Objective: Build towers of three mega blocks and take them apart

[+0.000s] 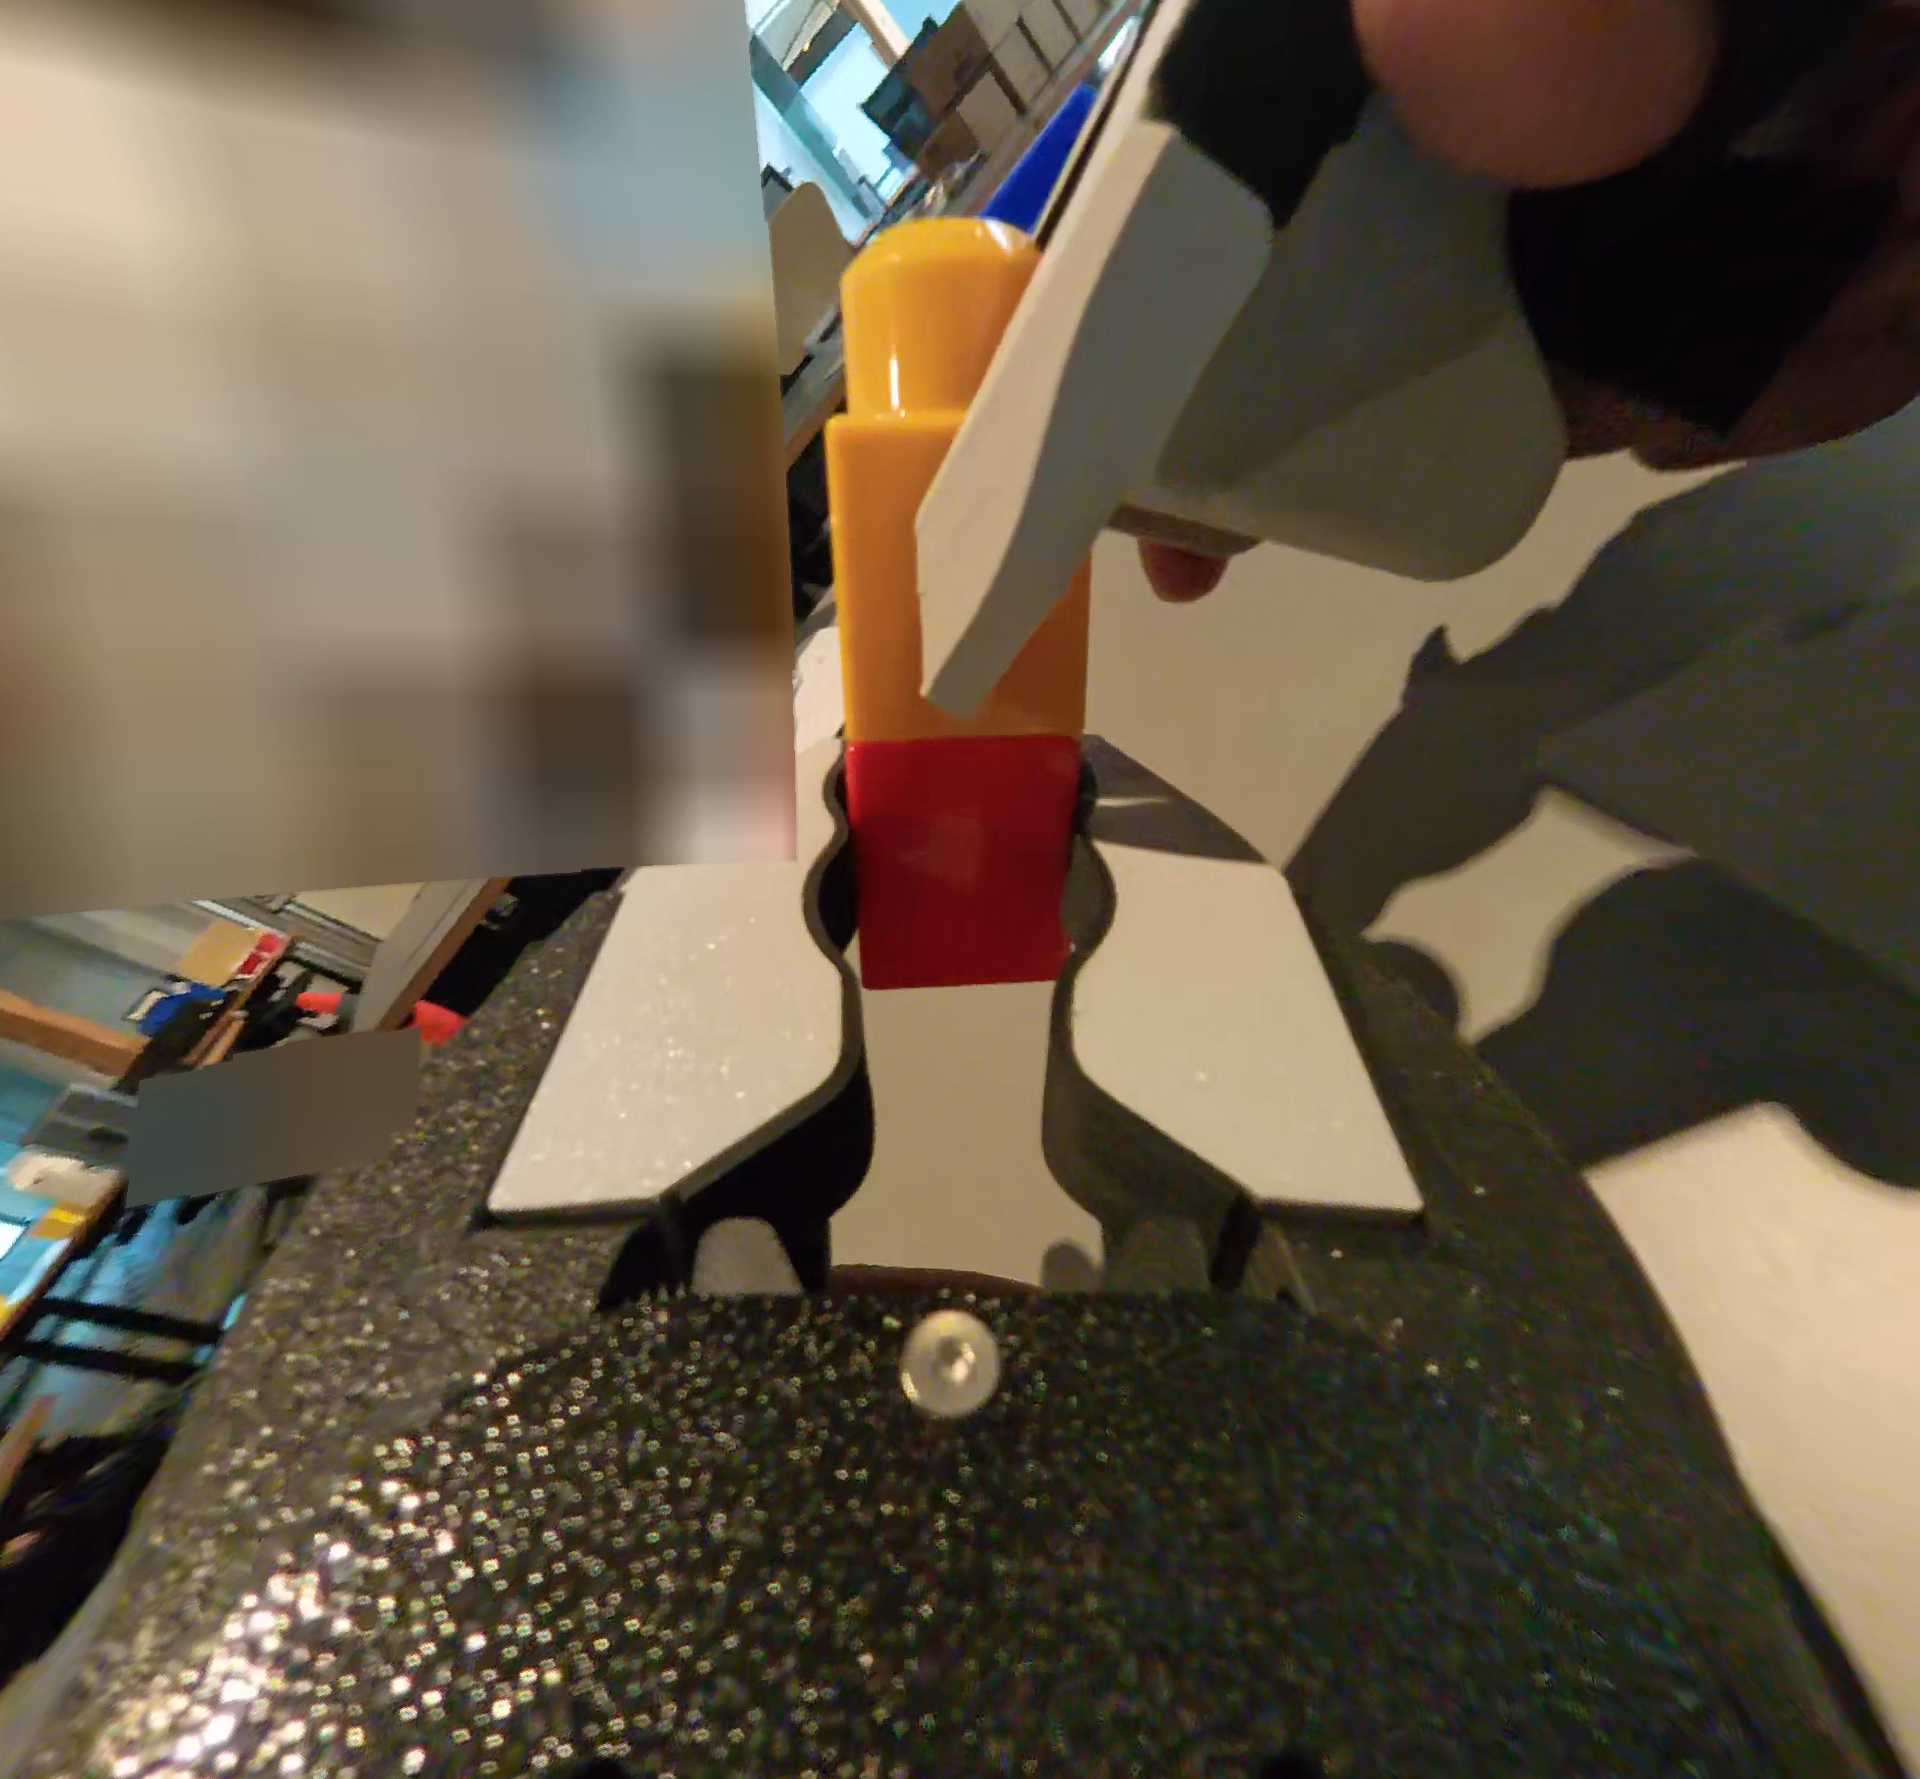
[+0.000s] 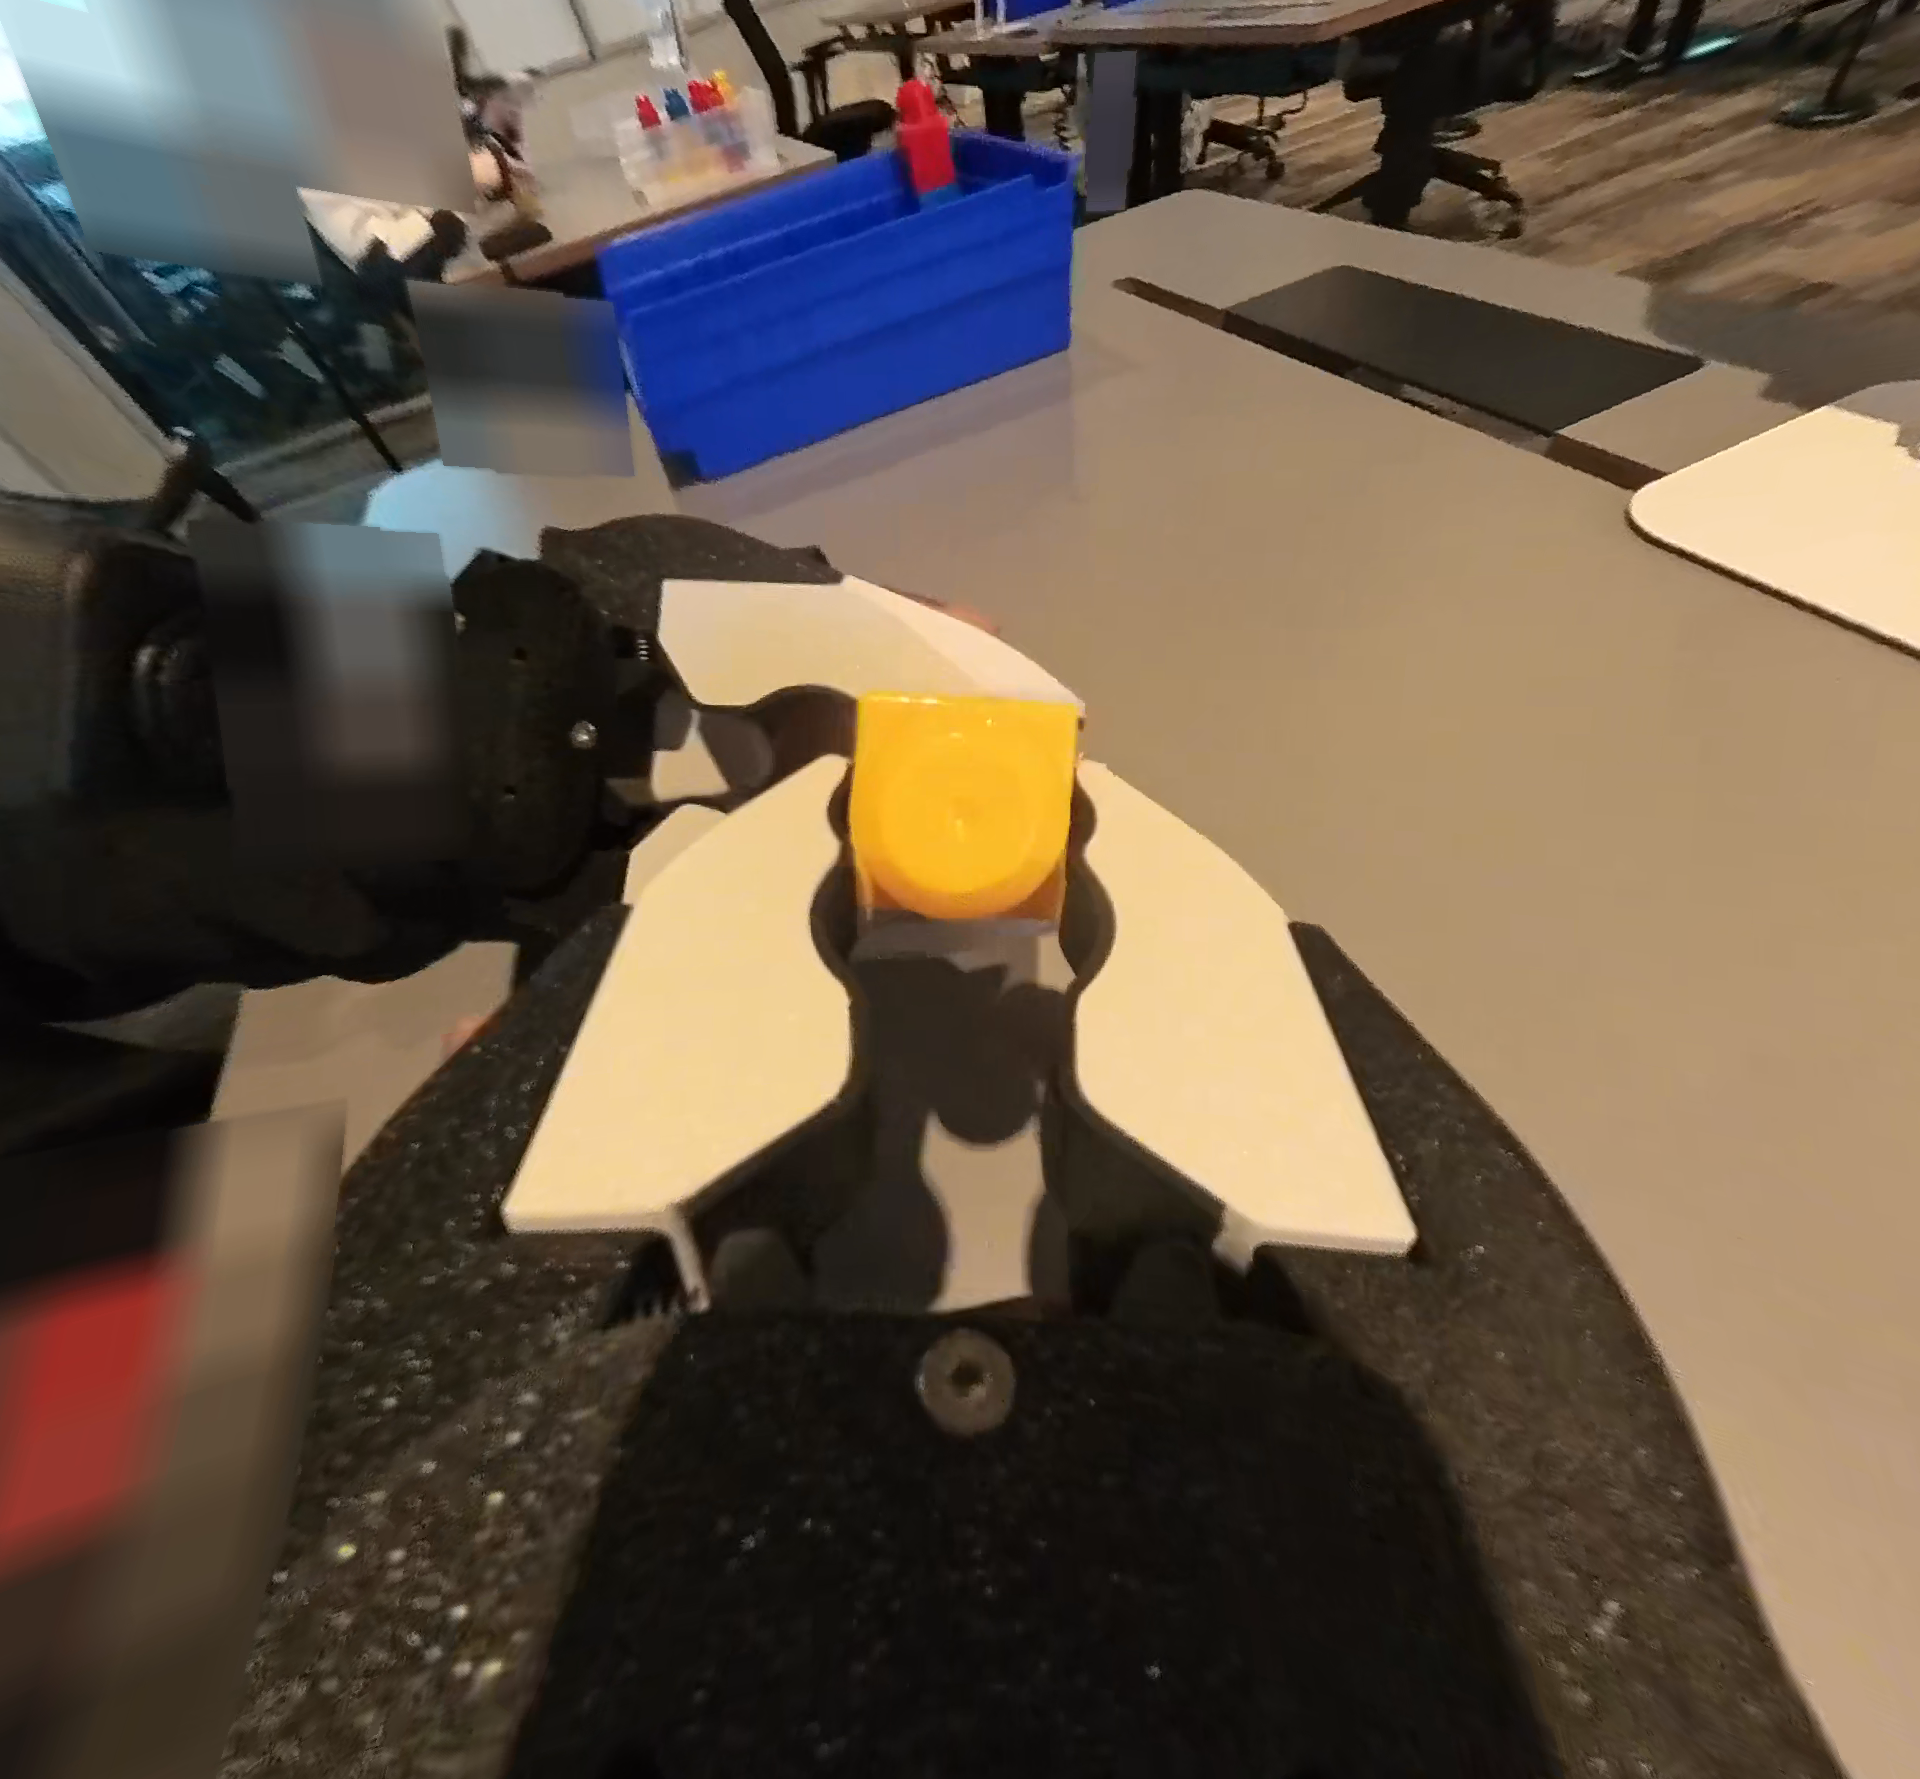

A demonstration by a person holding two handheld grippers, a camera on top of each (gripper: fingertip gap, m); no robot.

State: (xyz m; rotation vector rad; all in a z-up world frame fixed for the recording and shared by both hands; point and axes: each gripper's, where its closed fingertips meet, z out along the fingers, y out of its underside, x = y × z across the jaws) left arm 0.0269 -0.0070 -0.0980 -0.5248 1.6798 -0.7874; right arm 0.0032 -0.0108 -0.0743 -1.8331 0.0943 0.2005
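Note:
In the left wrist view my left gripper (image 1: 961, 794) is shut on a red block (image 1: 961, 856). An orange block (image 1: 904, 524) stands plugged on top of the red one. My right gripper comes in from the upper right, and one of its fingers (image 1: 1029, 482) lies against the orange block's side. In the right wrist view my right gripper (image 2: 961, 825) is shut on the orange block (image 2: 956, 815), seen from above its stud. The left gripper's fingers (image 2: 831, 638) reach in from the left just under it. The red block is hidden there.
The grey table (image 2: 1351, 742) carries a blue bin (image 2: 842, 316) at the back, with a red block (image 2: 923, 140) standing in it. A white mat (image 2: 1808, 524) and a black panel (image 2: 1455, 347) lie to the right. A blue shape (image 1: 1049, 160) shows behind the tower. Less than 4 cm separates the two grippers' tips.

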